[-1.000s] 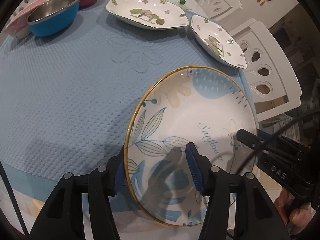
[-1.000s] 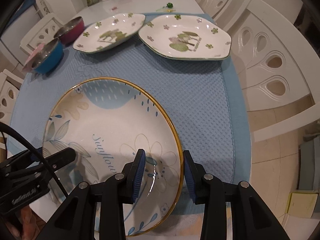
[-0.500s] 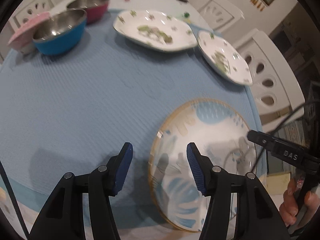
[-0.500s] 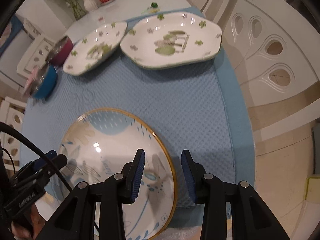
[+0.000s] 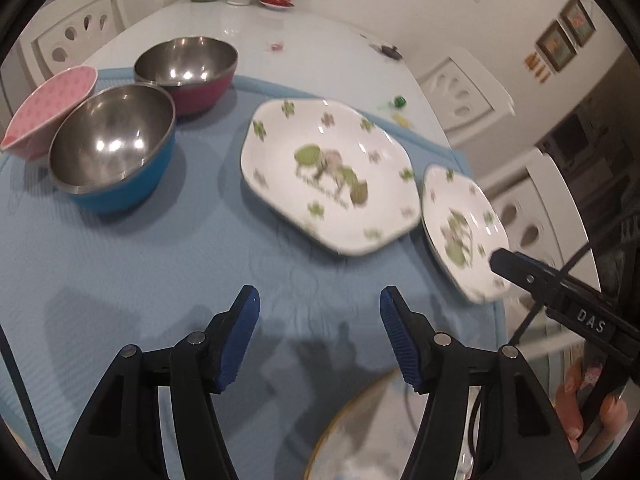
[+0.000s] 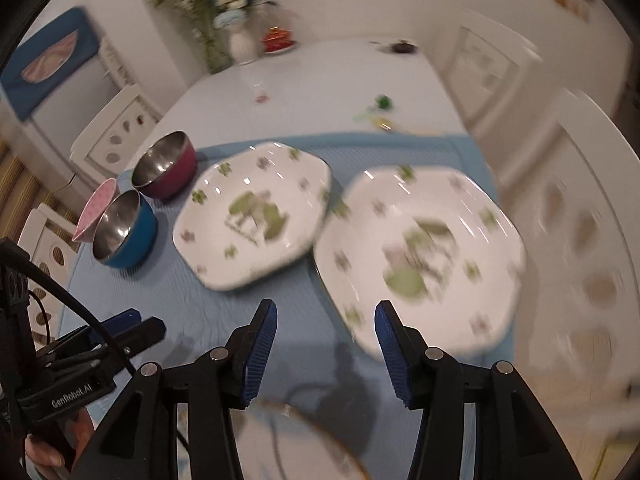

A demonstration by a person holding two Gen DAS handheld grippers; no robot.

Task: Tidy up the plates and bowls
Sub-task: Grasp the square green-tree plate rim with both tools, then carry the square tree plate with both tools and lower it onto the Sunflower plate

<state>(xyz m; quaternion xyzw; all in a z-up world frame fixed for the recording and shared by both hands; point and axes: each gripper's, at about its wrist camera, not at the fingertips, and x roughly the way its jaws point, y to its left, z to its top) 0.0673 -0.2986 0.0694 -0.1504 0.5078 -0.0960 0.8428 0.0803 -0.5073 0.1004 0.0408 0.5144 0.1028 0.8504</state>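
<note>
My left gripper (image 5: 318, 300) hangs over the blue mat (image 5: 140, 264), jaws opening, nothing between them. The gold-rimmed round plate (image 5: 360, 440) lies on the mat below and behind its fingers. My right gripper (image 6: 324, 314) is also opening and empty, with that round plate (image 6: 296, 444) under it. Two white clover-patterned plates sit ahead: one (image 5: 328, 176) mid-mat, the other (image 5: 460, 232) at the right edge. In the right wrist view they are the left plate (image 6: 252, 216) and the right plate (image 6: 420, 256). A blue steel bowl (image 5: 112, 148), a maroon steel bowl (image 5: 188, 68) and a pink bowl (image 5: 48, 112) stand far left.
White chairs (image 5: 540, 208) ring the white table (image 5: 300, 32). A vase (image 6: 240, 40) and a small red dish (image 6: 278, 40) stand at the far end. A hand (image 5: 588, 412) holds the right gripper at lower right in the left wrist view.
Both grippers let go of the round plate's rim, opened wider and drew up and away from it. The plate now lies at the bottom of both views.
</note>
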